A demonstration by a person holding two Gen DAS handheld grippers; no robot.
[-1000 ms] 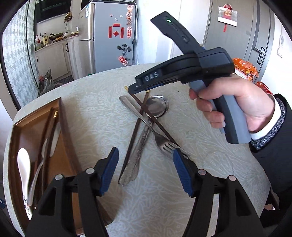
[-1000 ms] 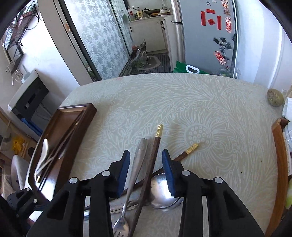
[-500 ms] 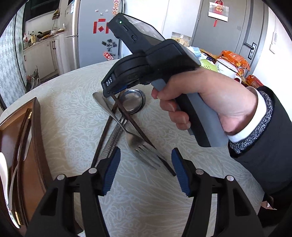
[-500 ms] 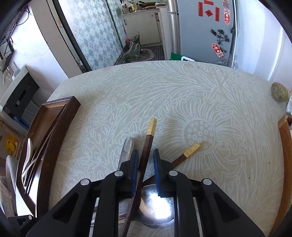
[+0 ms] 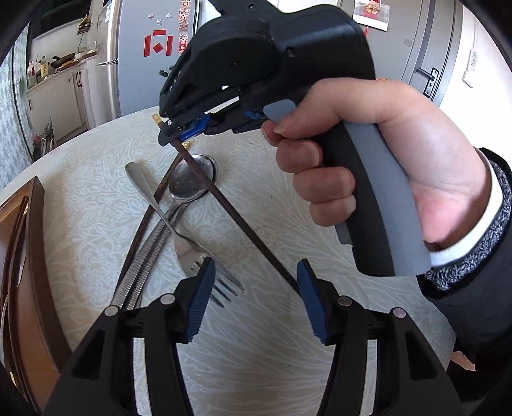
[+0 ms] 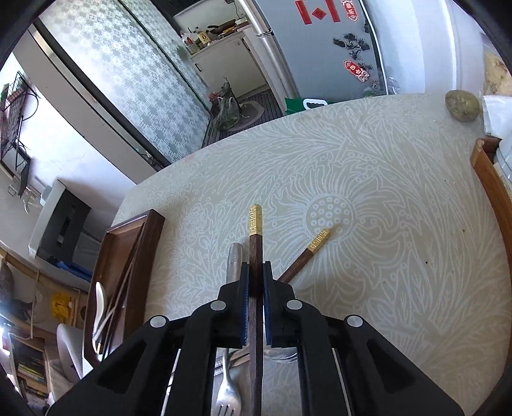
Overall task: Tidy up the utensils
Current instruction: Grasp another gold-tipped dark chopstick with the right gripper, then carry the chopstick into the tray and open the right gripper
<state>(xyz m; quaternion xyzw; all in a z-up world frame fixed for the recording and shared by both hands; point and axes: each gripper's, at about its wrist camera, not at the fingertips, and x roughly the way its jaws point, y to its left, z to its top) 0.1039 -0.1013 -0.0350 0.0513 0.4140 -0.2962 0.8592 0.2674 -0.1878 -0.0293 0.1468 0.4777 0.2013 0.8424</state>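
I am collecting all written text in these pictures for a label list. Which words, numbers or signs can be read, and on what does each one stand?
"0" (probably; it is small): yellow tag on the white kitchen counter.
Red paper stickers on the grey fridge: characters too small to read.
Red hanging ornament on the grey room door: blurred.
Gold cap of the dark wooden chopstick: engraved pattern only, no readable text.

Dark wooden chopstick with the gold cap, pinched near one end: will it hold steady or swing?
The dark wooden chopstick looks stiff and straight, so sagging is unlikely. The right gripper pinches it near the capped end, leaving a long overhang that may pivot. Its squared cap probably resists rolling.
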